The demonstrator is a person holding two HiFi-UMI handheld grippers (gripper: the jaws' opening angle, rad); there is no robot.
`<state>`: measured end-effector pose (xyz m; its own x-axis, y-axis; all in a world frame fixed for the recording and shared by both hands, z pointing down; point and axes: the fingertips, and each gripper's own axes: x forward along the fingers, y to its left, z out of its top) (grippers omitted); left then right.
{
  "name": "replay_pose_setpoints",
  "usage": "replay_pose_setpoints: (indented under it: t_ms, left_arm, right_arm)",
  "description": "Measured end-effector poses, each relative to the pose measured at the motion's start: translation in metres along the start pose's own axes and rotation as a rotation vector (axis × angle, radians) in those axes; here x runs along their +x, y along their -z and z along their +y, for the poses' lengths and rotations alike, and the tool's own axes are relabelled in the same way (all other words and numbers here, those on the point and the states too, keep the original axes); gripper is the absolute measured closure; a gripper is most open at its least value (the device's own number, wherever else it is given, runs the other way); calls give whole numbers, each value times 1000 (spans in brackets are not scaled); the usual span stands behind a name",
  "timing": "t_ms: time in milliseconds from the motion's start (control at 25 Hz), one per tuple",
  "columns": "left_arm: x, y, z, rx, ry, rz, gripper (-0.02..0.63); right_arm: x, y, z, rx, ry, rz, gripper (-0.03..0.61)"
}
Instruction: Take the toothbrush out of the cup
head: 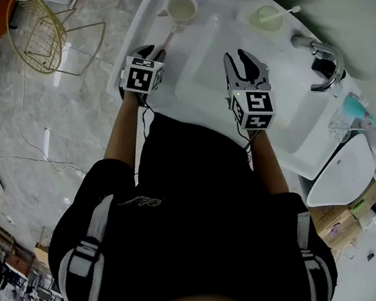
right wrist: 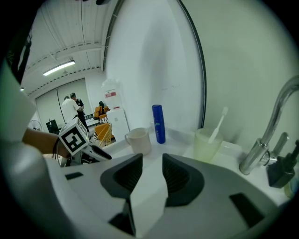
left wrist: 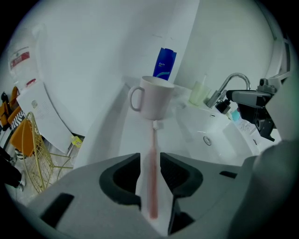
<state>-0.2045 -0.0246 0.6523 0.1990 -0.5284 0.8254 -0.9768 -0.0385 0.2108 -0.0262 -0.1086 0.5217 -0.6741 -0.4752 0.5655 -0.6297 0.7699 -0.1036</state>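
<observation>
Standing behind white mug (left wrist: 152, 98): blue bottle (left wrist: 164, 64).

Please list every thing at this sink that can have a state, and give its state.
white mug: upright, no brush inside.
pink toothbrush: lying on the counter, outside the white mug.
green cup: upright, white toothbrush inside.
blue container: upright.
tap: no water seen running.
left gripper: open around the pink toothbrush.
right gripper: open, empty.
</observation>
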Motion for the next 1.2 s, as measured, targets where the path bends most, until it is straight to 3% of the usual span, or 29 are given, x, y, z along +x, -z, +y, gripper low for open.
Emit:
replay_pose_setpoints:
  t_ms: [280, 880, 1200]
  left_arm:
    - [-10, -9, -1, -15, 4, -43, 465]
    - [-39, -42, -26, 2, 34, -141, 469]
    - [-63, -41, -35, 14, -24, -151, 477]
  right_arm:
    - [-3, -4, -19, 20, 49, -13, 440]
    - [-12, -41, -105, 81, 238, -118, 440]
    - [0, -50, -140, 172, 274, -186, 440]
